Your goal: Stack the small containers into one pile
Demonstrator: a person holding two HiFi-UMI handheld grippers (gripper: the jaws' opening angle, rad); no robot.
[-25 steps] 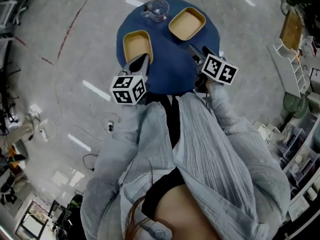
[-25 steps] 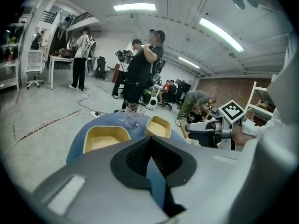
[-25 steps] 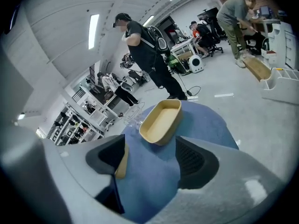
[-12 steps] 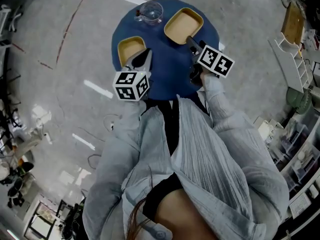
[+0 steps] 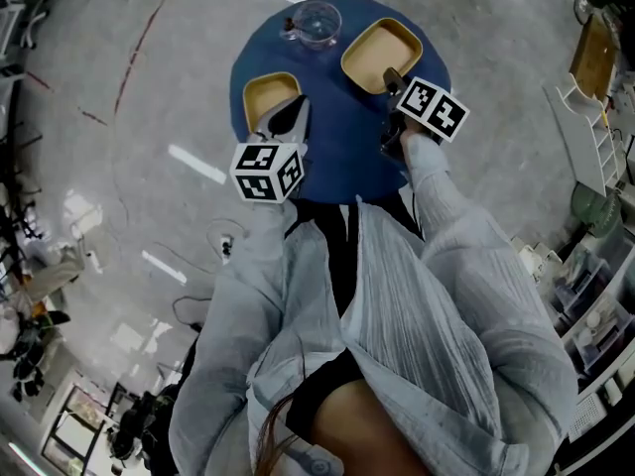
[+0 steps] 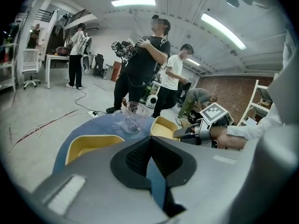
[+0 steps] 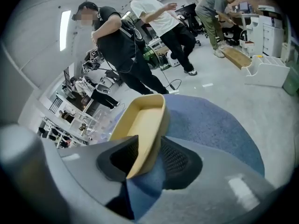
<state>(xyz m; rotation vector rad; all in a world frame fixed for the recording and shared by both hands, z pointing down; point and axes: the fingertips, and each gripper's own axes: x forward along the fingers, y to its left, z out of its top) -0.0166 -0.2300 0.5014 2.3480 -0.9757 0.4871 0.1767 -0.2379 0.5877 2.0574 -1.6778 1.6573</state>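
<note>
Two shallow yellow trays lie on a round blue table [image 5: 337,132]. The left tray [image 5: 266,95] [image 6: 91,146] sits just ahead of my left gripper [image 5: 291,112] [image 6: 150,141], whose jaws are shut and empty above the table's near part. The right tray [image 5: 377,53] [image 7: 142,120] has its near rim between the jaws of my right gripper [image 5: 391,77] [image 7: 145,155]. Those jaws are closing. One pad lies against the rim, while a sliver of blue still shows beside the other.
A clear glass cup [image 5: 316,20] [image 6: 133,118] stands at the table's far edge between the trays. Several people stand and crouch beyond the table. Shelving [image 5: 580,77] and clutter line the right side of the room, cables run across the grey floor.
My right gripper has reached forward over the table to the near rim of the right tray, and its jaws have narrowed around it. The left gripper has barely shifted.
</note>
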